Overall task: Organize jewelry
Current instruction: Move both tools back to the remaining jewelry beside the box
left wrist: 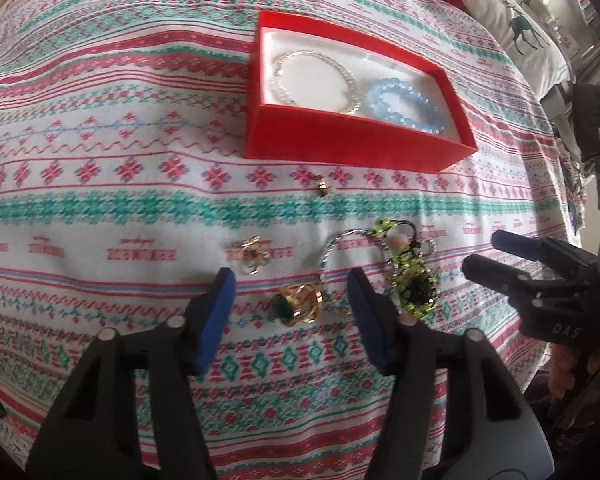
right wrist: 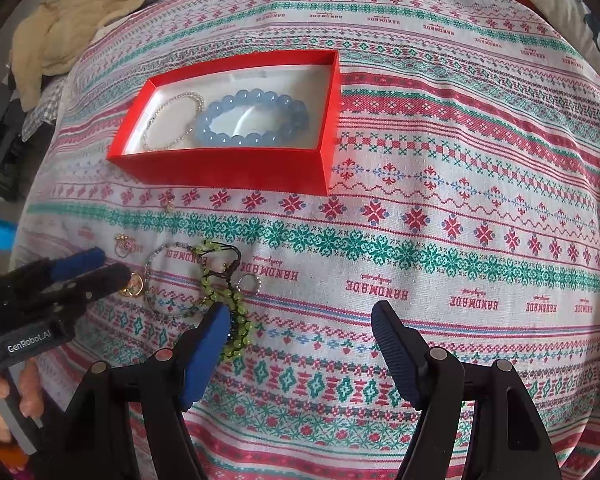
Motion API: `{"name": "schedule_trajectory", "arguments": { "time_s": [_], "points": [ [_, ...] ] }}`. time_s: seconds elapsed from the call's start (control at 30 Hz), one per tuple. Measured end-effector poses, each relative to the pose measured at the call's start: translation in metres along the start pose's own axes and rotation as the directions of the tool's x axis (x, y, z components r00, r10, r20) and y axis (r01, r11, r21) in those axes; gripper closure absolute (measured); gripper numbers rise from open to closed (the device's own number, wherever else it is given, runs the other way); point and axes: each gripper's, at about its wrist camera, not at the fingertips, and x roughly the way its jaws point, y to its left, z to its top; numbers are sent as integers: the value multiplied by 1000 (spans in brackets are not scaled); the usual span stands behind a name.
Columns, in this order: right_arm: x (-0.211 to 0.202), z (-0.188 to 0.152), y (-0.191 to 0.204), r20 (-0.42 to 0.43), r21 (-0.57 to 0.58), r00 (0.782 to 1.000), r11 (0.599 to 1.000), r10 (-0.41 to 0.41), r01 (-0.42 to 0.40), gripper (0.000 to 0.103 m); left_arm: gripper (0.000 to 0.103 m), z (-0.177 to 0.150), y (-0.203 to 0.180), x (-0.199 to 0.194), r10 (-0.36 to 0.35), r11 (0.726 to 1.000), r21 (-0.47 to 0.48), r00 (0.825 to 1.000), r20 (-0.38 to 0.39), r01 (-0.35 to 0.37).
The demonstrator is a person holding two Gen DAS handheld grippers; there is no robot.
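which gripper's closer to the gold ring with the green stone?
Left. The left gripper is open with the gold ring between its fingers. The right gripper is open off to the ring's right, past the green beaded bracelet.

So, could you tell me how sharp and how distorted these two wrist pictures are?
Left wrist view: strong fisheye bend, the tablecloth stripes bow; the gold ring between the open left gripper fingers looks soft. Right wrist view: same bulge, yet the blue bracelet in the red box is crisp; the right gripper is open over the cloth.
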Motion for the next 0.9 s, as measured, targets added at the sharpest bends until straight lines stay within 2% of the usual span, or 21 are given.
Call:
{"name": "schedule_trajectory", "arguments": {
  "time_s": [0.13,0.37,0.43,0.6,0.9],
  "points": [
    [1,1,0,1,-1,1000,1000,-3,3,29,65,10,-10,13,-10,1000,15,1000,-17,10],
    [7,4,2,-2,1,1000,1000,0,0,29,82,19,-27,30,13,998,60,999,-35,-11],
    [6,6,2,2,1,1000,1000,2,-2,29,94,20,-29,31,26,997,68,999,-35,-24],
    [5,9,6,11,-3,1000,1000,16,-16,29,99,23,-31,26,39,997,64,999,-13,-38],
    [5,14,22,27,-7,998,999,52,-52,30,99,16,-16,-4,85,995,40,995,51,-87]
  ]
}}
